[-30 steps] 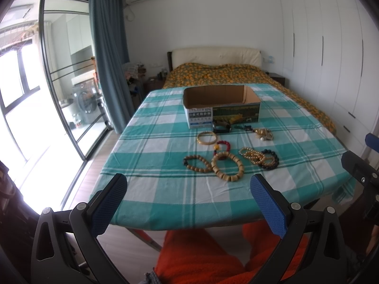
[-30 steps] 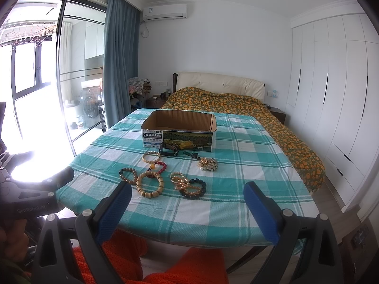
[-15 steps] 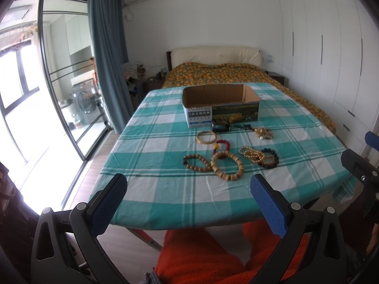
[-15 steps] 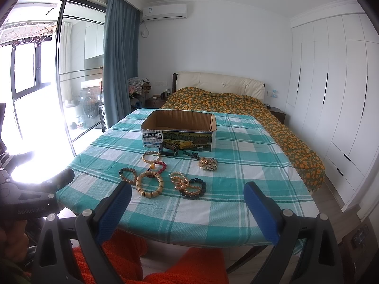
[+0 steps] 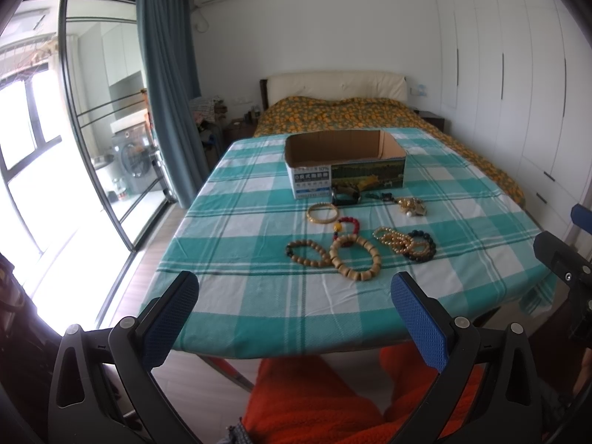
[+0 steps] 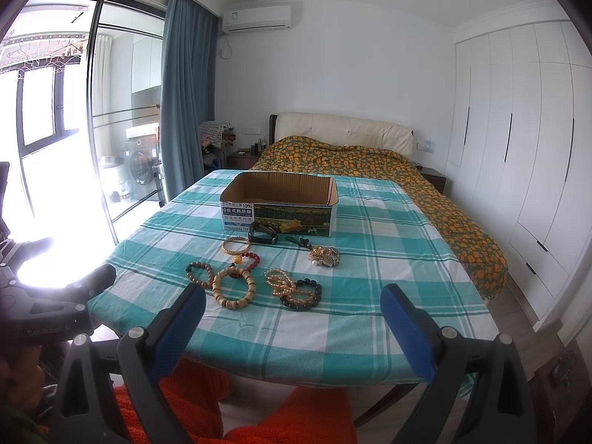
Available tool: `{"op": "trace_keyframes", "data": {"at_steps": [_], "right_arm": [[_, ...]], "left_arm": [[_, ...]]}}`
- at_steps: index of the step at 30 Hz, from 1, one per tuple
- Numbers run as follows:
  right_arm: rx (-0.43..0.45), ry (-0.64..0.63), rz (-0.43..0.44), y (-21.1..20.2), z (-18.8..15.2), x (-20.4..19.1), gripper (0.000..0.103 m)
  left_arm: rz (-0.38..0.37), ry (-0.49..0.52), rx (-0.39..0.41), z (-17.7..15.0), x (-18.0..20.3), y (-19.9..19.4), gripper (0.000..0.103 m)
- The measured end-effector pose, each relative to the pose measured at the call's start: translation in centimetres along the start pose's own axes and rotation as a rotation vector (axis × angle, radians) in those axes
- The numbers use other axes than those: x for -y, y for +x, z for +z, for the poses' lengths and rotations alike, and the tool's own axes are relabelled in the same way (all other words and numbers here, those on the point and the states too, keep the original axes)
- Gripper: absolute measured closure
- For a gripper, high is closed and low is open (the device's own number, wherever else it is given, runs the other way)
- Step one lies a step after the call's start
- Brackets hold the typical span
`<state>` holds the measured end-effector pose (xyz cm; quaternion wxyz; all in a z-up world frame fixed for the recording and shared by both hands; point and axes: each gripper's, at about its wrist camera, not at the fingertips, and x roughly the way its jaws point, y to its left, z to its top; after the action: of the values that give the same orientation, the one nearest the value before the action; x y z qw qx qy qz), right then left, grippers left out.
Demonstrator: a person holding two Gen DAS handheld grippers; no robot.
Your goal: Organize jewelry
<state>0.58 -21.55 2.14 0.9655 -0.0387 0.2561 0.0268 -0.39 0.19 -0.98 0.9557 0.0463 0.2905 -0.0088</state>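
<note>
Fronting one box [image 5: 344,164], nine jewelry pieces [image 5: 355,255].

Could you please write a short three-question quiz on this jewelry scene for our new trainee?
1. True or false: the cardboard box already holds bracelets.
2. Which piece lies nearest the box: A) black watch, B) large wooden bead bracelet, C) dark bead bracelet?
3. What state are the left gripper and right gripper in?

Key
1. False; what shows of its inside is bare.
2. A.
3. Both open, holding nothing, short of the checked tablecloth.
</note>
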Motion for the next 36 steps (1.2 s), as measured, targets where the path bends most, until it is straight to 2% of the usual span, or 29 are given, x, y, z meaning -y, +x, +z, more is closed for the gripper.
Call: {"op": "trace_keyframes", "data": {"at_steps": [19, 25, 36], "right_arm": [[0.0, 0.001, 0.0, 0.1, -0.1, 0.1, 0.006], [-0.002, 0.007, 0.007, 0.0, -0.2, 0.1, 0.006], [-0.005, 0.034, 0.025, 1.3, 0.6, 1.8, 0.006]], "left_arm": [[-0.002, -0.003, 0.0, -0.4, -0.2, 0.1, 0.0], [-0.04, -0.044, -0.025, -0.7, -1.4, 0.7, 0.0], [-0.077, -0.101, -0.066, 0.9, -3.2, 3.0, 0.0]]}}
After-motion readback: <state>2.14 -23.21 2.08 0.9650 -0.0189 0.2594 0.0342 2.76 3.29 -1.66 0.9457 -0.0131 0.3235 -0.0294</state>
